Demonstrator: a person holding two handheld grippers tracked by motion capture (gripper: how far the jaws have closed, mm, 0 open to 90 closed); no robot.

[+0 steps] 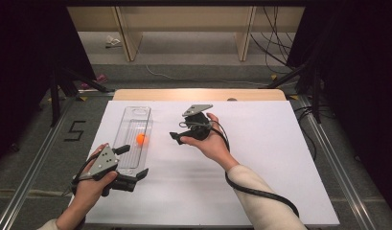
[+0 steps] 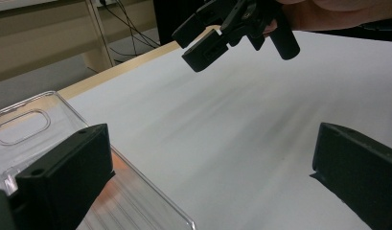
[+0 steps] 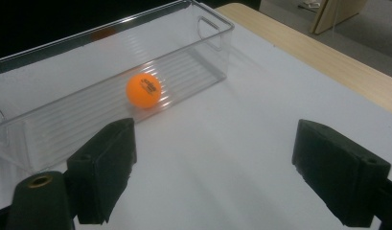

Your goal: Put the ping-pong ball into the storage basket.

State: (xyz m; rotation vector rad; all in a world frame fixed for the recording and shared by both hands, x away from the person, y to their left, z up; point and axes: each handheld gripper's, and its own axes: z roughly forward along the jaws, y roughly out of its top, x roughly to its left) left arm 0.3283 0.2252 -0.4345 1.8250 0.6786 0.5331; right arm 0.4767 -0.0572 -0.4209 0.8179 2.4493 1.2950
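**Orange ball sitting in the clear bin, both grippers wide open**

Orange ping-pong ball (image 1: 141, 139) is lying on the ribbed floor of a long clear plastic bin (image 1: 131, 115), about halfway along it. The bin sits lengthwise on the white tabletop (image 1: 260, 158), close to the left edge, with a handle cutout at its far end.

Left gripper (image 1: 133, 163) is down near the front-left corner of the tabletop, right at the near end of the bin. Its jaws are spread well apart with nothing between them, and in the left gripper view one jaw overlaps the bin's near end while the other hangs over bare tabletop.

Right gripper (image 1: 178, 135) is held up around the middle of the tabletop, just beside the bin's right wall, pointing toward the ball. Its jaws are spread wide too, holding nothing. From the right gripper view the ball shows through the clear wall, beyond the jaws and not touching them.
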